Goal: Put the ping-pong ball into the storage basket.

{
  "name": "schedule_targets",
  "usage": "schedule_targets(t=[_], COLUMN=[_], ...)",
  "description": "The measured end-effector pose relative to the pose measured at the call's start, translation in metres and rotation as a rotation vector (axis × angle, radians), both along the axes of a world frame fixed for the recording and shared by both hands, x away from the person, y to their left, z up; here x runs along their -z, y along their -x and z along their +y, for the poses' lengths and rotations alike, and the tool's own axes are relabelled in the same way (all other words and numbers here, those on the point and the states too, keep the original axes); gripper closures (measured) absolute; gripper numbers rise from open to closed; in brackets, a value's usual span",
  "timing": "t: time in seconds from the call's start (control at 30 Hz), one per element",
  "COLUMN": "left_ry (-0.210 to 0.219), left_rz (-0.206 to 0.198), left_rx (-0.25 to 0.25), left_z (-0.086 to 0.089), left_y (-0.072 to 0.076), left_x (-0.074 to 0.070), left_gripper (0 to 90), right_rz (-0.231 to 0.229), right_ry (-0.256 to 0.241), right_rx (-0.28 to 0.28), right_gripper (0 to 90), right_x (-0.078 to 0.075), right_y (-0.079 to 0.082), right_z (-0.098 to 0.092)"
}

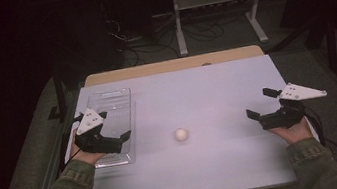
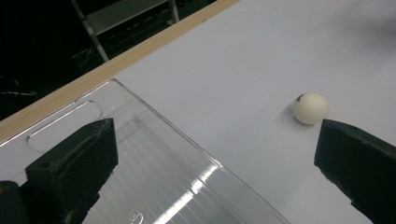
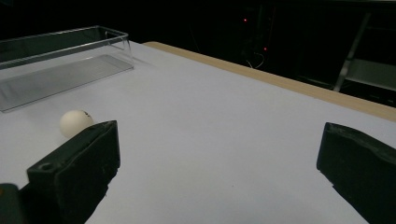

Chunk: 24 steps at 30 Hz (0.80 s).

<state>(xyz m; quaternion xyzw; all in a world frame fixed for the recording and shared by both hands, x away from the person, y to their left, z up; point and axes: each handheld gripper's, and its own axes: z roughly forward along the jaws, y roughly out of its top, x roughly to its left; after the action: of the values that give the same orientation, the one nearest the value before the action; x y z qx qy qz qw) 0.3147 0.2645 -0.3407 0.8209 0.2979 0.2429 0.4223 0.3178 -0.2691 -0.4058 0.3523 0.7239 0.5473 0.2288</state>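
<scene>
The ball [image 2: 310, 108], just beyond the left gripper's right-hand jaw, looks like smooth matt white plastic with a small dark mark. The tray [image 2: 154, 154] under the other jaw is clear glossy plastic, finely ribbed on its floor and catching bright glints. The table [image 3: 224, 140] between the right gripper's jaws is a smooth matt white sheet edged in pale wood. The jaws themselves look matt black, slightly scuffed.

A white ball [image 1: 180, 134] with a small dark mark is lying on a pale lilac table [image 1: 207, 94] edged in light wood; the tray [image 1: 114, 114] is showing clear.
</scene>
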Motion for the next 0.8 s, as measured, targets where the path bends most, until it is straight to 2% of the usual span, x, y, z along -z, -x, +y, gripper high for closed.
schedule_targets(t=[0.37, 0.6, 0.8], left_ry=[-0.030, -0.034, -0.044], left_rz=[0.003, 0.032, 0.040], left_rx=[0.023, 0.038, 0.055], left_z=[-0.006, -0.009, -0.013], left_y=[-0.005, -0.011, -0.016], left_x=[-0.008, -0.010, -0.013], left_gripper=[0.0, 0.0, 0.0], right_rz=[-0.001, 0.000, -0.001], right_ry=[-0.002, -0.003, -0.004], right_rx=[-0.003, -0.003, -0.004], right_gripper=[0.0, 0.0, 0.0], right_x=[0.000, 0.000, -0.001], right_y=[0.000, 0.000, 0.001], right_z=[0.000, 0.000, -0.001])
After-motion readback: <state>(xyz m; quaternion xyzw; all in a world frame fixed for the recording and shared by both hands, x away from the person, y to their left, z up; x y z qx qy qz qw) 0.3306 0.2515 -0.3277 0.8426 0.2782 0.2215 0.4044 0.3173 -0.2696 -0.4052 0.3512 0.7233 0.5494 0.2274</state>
